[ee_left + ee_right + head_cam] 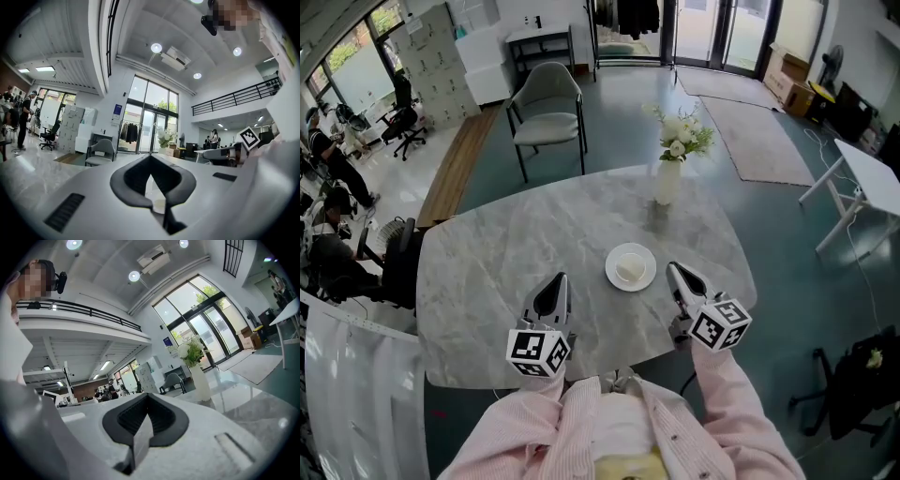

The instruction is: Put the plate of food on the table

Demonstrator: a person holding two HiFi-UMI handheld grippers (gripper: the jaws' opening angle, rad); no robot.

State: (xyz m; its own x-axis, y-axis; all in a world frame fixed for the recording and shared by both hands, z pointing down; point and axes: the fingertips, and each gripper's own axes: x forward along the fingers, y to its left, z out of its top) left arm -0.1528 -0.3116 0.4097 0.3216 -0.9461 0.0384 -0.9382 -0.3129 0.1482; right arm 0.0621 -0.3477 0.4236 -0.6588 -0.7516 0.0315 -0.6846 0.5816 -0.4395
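A small white plate (630, 267) with a pale piece of food on it rests on the marble table (506, 272), a little right of the middle. My left gripper (560, 278) hovers over the table's near side, to the left of the plate, shut and holding nothing. Just right of the plate, my right gripper (673, 269) is also shut and holds nothing. Neither gripper touches the plate. The left gripper view looks over its closed jaws at the room, and the right gripper view takes in the vase (200, 380).
A white vase of flowers (668, 178) stands at the table's far side, beyond the plate. A grey chair (546, 108) sits behind the table. A white desk (872, 183) is at the right, and people work at desks far left.
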